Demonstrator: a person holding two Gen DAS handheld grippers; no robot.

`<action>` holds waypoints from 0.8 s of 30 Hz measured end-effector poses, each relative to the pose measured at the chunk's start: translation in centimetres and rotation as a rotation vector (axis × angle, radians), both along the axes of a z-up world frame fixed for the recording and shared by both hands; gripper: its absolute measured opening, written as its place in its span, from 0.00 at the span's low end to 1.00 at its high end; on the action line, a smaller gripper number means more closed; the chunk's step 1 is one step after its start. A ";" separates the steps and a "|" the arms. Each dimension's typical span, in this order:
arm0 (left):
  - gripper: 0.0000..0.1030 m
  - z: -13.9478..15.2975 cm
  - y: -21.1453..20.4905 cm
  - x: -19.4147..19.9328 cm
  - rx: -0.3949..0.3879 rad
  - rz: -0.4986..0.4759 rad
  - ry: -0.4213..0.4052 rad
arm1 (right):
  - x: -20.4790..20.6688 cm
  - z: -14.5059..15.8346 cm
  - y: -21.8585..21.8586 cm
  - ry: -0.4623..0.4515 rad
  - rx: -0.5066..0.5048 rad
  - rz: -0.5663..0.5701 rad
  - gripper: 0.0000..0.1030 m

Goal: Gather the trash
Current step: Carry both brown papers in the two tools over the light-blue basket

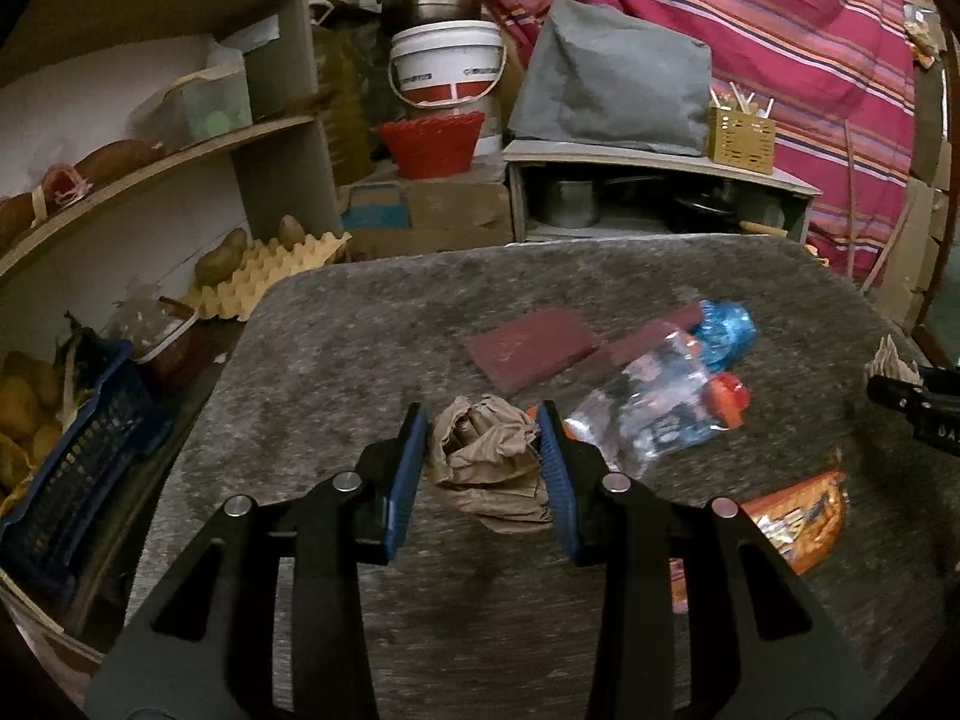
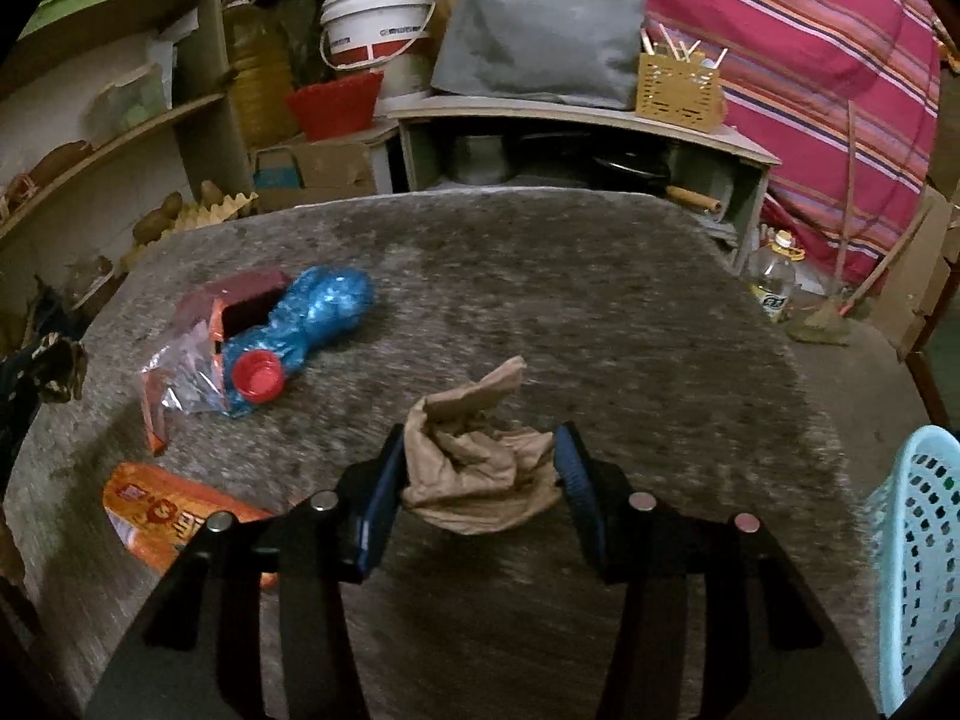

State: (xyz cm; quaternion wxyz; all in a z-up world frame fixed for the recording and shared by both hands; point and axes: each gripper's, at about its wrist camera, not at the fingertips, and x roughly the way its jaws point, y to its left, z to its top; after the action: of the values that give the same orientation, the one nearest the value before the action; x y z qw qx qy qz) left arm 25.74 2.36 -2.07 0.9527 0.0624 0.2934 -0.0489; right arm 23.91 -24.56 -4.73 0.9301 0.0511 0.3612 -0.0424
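Trash collection in a cluttered storeroom, mid-pick. The left gripper [image 1: 483,459] is clamped on a crumpled brown paper wad [image 1: 489,468], its blue pads pressing both sides. The right gripper [image 2: 480,480] holds a second crumpled brown paper bag [image 2: 474,474] between its jaws, one flap sticking upward; both bundles appear lifted clear of the grey speckled surface [image 2: 600,312]. Uncollected trash lies on that surface: a crushed blue plastic bottle [image 2: 318,312] with a red cap [image 2: 258,377], touching a clear plastic wrapper [image 2: 174,384] and an opened maroon carton [image 2: 240,303], and nearer the viewer an orange snack packet [image 2: 162,516]. A flat maroon card [image 1: 531,348] lies beside the bottle group. A pale blue perforated basket [image 2: 918,540] stands at the right edge of the surface and is the likely bin. The step in hand seems to be carrying the gripped paper away; the next move probably calls for bringing each bundle over the basket mouth before parting the jaws, then returning for the bottle and packet.
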 end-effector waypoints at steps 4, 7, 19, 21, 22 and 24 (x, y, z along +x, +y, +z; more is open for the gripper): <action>0.35 0.1 -1.4 -0.1 -0.008 -0.016 0.003 | -0.8 0.2 -1.6 -0.001 -0.002 -0.013 0.49; 0.35 0.1 -2.5 -0.2 0.000 -0.025 -0.005 | -1.4 0.4 -2.7 -0.006 -0.002 -0.027 0.49; 0.35 0.4 -6.4 -0.6 -0.008 -0.065 -0.014 | -3.6 1.2 -7.0 -0.016 -0.003 -0.074 0.49; 0.35 0.4 -6.8 -0.7 -0.010 -0.069 -0.017 | -3.9 1.2 -7.5 -0.016 -0.005 -0.079 0.49; 0.35 0.5 -7.1 -0.7 -0.012 -0.072 -0.017 | -4.1 1.2 -7.7 -0.016 -0.006 -0.083 0.49; 0.35 0.5 -7.2 -0.7 -0.015 -0.076 -0.019 | -4.4 1.2 -8.3 -0.017 -0.007 -0.092 0.49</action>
State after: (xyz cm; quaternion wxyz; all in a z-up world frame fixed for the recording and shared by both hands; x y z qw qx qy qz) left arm 25.06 -4.85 -1.52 0.9533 0.0670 0.2813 -0.0867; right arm 19.49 -32.89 -3.50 0.9303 0.0648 0.3506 -0.0858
